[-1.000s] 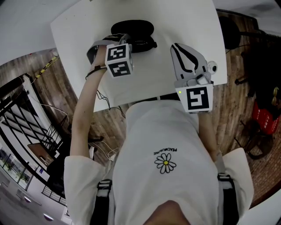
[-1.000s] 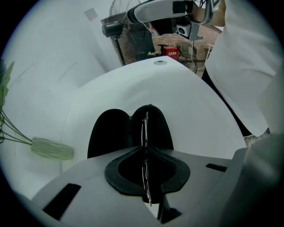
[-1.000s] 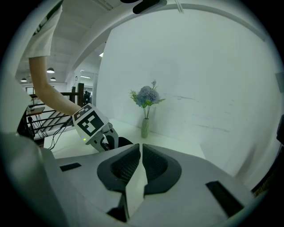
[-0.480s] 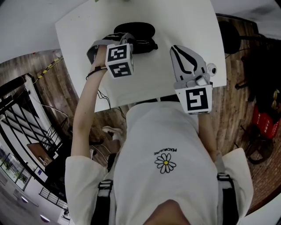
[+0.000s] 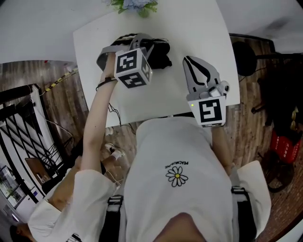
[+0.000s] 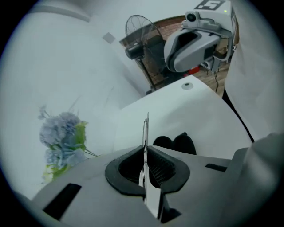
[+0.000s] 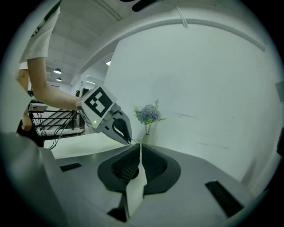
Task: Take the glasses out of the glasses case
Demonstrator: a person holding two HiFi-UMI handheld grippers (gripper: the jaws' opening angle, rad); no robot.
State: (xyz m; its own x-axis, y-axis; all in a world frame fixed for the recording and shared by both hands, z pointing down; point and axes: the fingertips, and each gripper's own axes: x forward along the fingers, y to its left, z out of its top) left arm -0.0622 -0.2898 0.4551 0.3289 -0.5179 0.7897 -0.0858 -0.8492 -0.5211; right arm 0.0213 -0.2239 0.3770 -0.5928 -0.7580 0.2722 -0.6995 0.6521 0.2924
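Observation:
The black glasses case (image 5: 160, 53) lies on the white table (image 5: 199, 28) near its far edge. In the left gripper view it shows as two dark rounded shapes (image 6: 174, 144) below the jaws. My left gripper (image 5: 144, 41) hangs above the case, shut on a thin metal part of the glasses (image 6: 145, 126) that stands up between the pads. The rest of the glasses is hidden. To the right of the case, my right gripper (image 5: 188, 59) hovers over the table. Its jaws (image 7: 140, 145) are shut and hold nothing. In the right gripper view the left gripper (image 7: 128, 139) is raised in front of me.
A small vase of pale blue flowers (image 5: 137, 5) stands at the table's far edge, close behind the case. A standing fan (image 6: 142, 33) is on the wooden floor beyond the table. A black stool (image 5: 244, 56) sits at the right.
The left gripper has lifted up off the case with the thin glasses part in its jaws. The head view has shifted, so the flowers now show. The right gripper rose slightly.

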